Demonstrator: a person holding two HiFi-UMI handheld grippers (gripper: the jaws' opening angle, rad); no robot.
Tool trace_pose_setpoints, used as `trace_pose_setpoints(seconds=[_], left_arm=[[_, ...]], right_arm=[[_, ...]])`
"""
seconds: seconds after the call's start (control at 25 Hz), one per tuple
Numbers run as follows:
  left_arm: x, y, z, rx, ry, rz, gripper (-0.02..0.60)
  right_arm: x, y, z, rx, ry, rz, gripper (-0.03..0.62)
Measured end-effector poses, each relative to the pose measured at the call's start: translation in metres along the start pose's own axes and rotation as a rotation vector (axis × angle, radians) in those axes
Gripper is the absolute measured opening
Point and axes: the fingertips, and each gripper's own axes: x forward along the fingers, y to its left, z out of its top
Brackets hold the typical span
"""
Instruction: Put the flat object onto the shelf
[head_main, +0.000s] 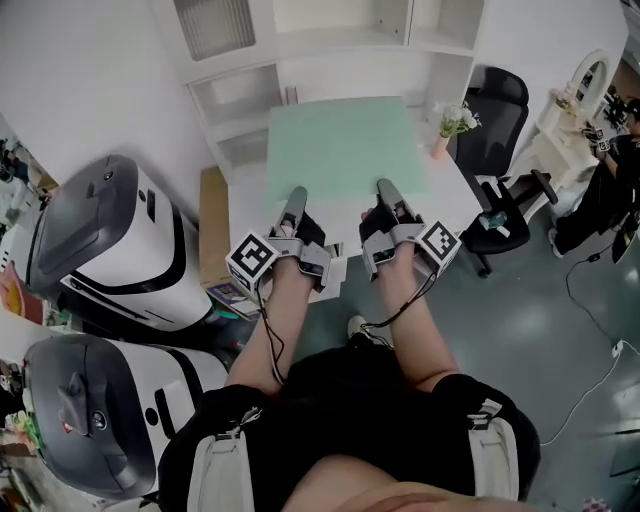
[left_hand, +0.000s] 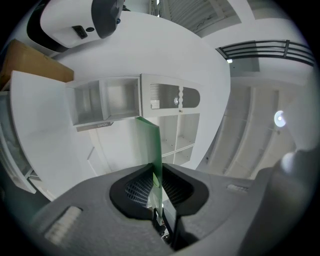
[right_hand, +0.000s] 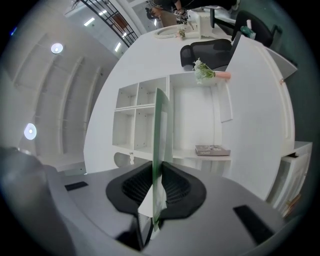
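Note:
A thin pale green flat board (head_main: 345, 145) hangs level above the white desk, held at its near edge by both grippers. My left gripper (head_main: 296, 195) is shut on its near left part, my right gripper (head_main: 386, 188) on its near right part. In the left gripper view the board (left_hand: 151, 150) runs edge-on between the closed pads. The right gripper view shows the same board (right_hand: 161, 135) pinched edge-on. Ahead stands the white shelf unit (head_main: 330, 60) with open compartments, also seen as the shelf unit (left_hand: 150, 115) and the shelf unit (right_hand: 165, 120).
A small vase of flowers (head_main: 450, 125) stands on the desk (head_main: 455, 195) at the board's right. A black office chair (head_main: 500, 130) is right of the desk. White and grey machines (head_main: 110, 250) stand at the left. A book (right_hand: 212, 149) lies on a low shelf.

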Motion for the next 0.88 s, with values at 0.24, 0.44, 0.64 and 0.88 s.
trace_pose_setpoints(seconds=[0.24, 0.44, 0.64, 0.88], left_arm=[[0.058, -0.004, 0.011, 0.036, -0.027, -0.018, 0.054], [0.107, -0.007, 0.015, 0.049, -0.050, -0.024, 0.054], [0.152, -0.007, 0.017, 0.079, -0.075, -0.041, 0.054], [0.206, -0.014, 0.016, 0.082, -0.098, -0.083, 0.054]], right_arm=[[0.054, 0.006, 0.035, 0.002, 0.019, 0.040, 0.052], [0.098, 0.013, 0.068, -0.010, 0.041, 0.073, 0.052], [0.137, 0.014, 0.099, -0.007, 0.066, 0.109, 0.052], [0.180, 0.017, 0.136, -0.006, 0.085, 0.145, 0.052]])
